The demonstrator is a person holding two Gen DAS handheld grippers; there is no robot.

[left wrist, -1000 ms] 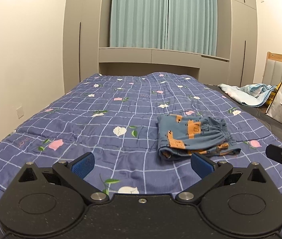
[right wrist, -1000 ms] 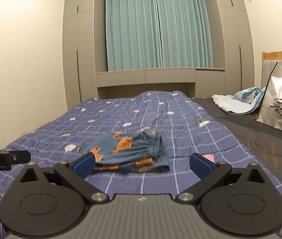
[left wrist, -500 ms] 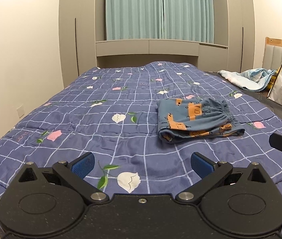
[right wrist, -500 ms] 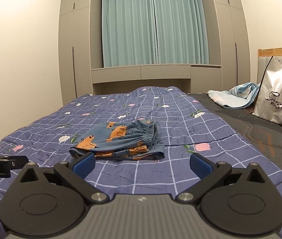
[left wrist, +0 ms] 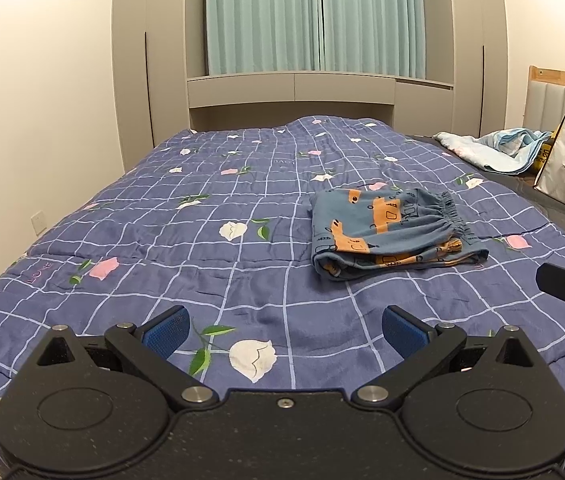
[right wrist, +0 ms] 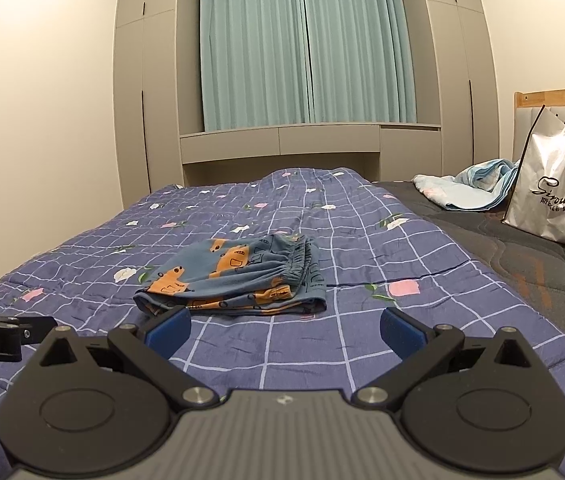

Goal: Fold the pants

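Small blue pants with orange prints lie folded in a compact stack on the blue checked quilt, elastic waistband toward the right. They also show in the right wrist view. My left gripper is open and empty, low over the quilt, near and to the left of the pants. My right gripper is open and empty, just in front of the pants. Each gripper's side shows at the edge of the other's view.
A white shopping bag stands on the dark mattress cover at right. A crumpled light blue cloth lies behind it. Grey wardrobes and teal curtains stand beyond the bed. A white wall is at left.
Both grippers have drawn back from the folded pants and tilted up a little. The pants have not moved. Both stay open.
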